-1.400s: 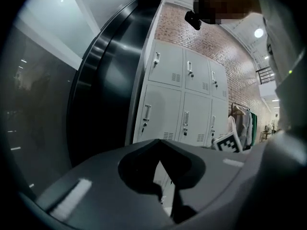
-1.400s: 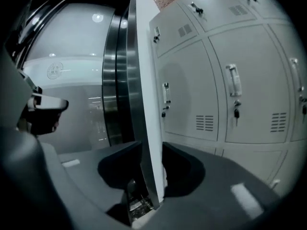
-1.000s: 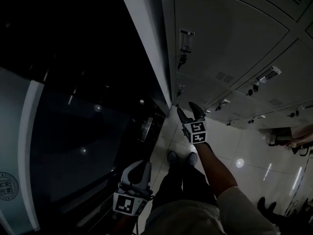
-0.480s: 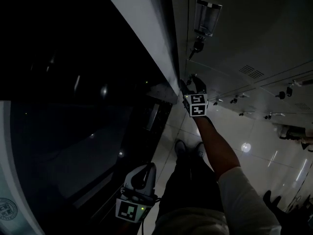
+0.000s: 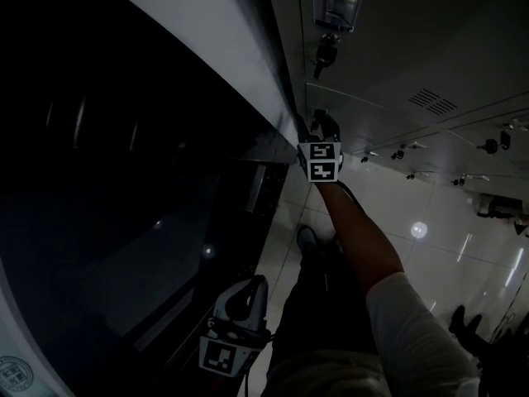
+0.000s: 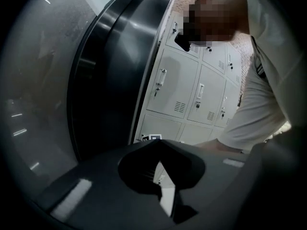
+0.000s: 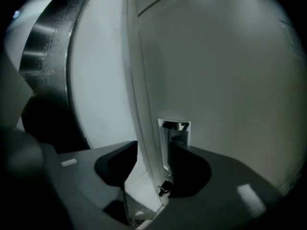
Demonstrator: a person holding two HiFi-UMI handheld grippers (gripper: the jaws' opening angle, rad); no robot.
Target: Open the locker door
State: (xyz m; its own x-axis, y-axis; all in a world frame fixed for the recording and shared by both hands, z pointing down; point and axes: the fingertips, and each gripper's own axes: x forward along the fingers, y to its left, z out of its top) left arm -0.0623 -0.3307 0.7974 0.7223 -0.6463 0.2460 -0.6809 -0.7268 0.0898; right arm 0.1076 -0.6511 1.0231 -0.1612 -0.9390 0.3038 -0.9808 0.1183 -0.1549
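Observation:
The grey locker door (image 7: 230,80) fills the right gripper view, with its recessed metal handle (image 7: 175,133) and a small key (image 7: 164,189) below it at the door's left edge. My right gripper (image 7: 153,150) straddles that edge. Its jaws are closing, with the left one by the white cabinet side and the right one at the recess. In the head view my right gripper (image 5: 321,125) sits against a low locker door (image 5: 372,131). My left gripper (image 5: 242,298) hangs low by my leg, shut and with nothing in it (image 6: 156,142).
A dark glossy panel (image 5: 124,180) runs along the left of the lockers. Higher lockers with handles and keys (image 5: 324,55) rise above my right gripper, and more doors (image 5: 463,73) stretch right. A shiny tiled floor (image 5: 430,222) and the person's shoes (image 5: 307,240) lie below.
My right gripper has moved up to the locker's left edge, and its jaws have narrowed around the edge. The head view has swung closer to the lockers. The left gripper stays low.

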